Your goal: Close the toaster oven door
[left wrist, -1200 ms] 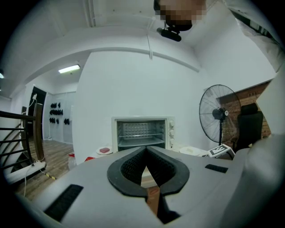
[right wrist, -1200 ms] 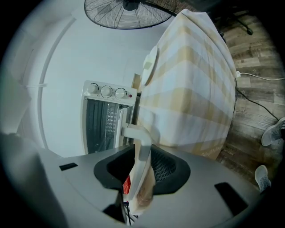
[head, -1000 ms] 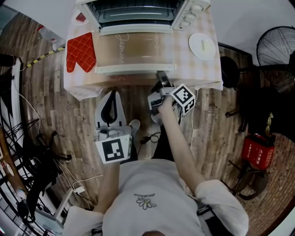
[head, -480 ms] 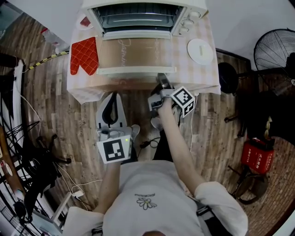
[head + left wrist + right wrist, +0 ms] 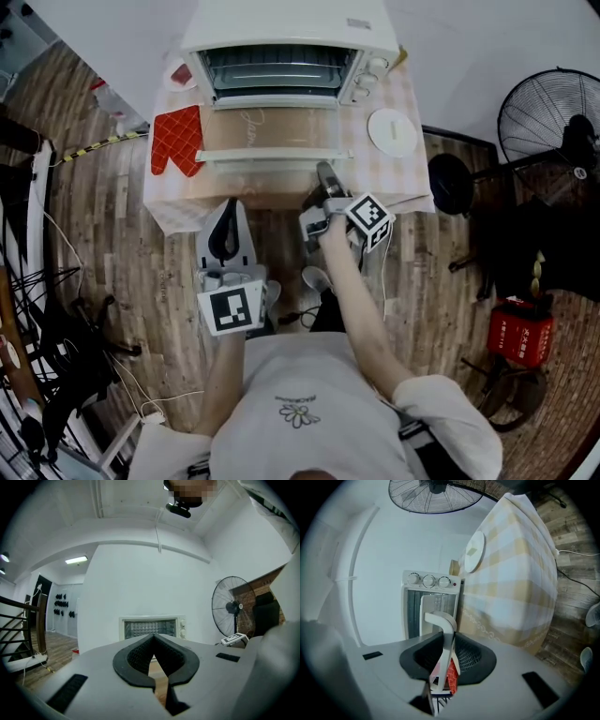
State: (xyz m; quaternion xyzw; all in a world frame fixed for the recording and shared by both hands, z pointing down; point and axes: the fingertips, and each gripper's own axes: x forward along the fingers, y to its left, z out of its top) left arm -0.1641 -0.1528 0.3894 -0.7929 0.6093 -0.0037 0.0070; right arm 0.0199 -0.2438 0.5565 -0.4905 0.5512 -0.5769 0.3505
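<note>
The white toaster oven (image 5: pixel 281 33) stands at the back of a checked table (image 5: pixel 412 183). Its glass door (image 5: pixel 272 131) lies flat open towards me, with the white handle (image 5: pixel 272 156) along the front edge. My right gripper (image 5: pixel 324 174) reaches up to the handle's right end. In the right gripper view the handle (image 5: pixel 440 620) runs down between the nearly closed jaws of that gripper (image 5: pixel 443 641), which look shut on it. My left gripper (image 5: pixel 228 208) hangs below the table's front edge, shut on nothing, and its own view looks over its tips (image 5: pixel 153 637) at the oven (image 5: pixel 150 627).
A red oven mitt (image 5: pixel 176 139) lies left of the door and a white plate (image 5: pixel 392 131) sits at the table's right. A black standing fan (image 5: pixel 553 122) and a red box (image 5: pixel 520 333) stand on the wood floor to the right. Cables run along the left.
The head view has pulled back, so the whole oven top shows now. The right gripper stays at the handle's right end, the door is still flat, and the left gripper has barely moved.
</note>
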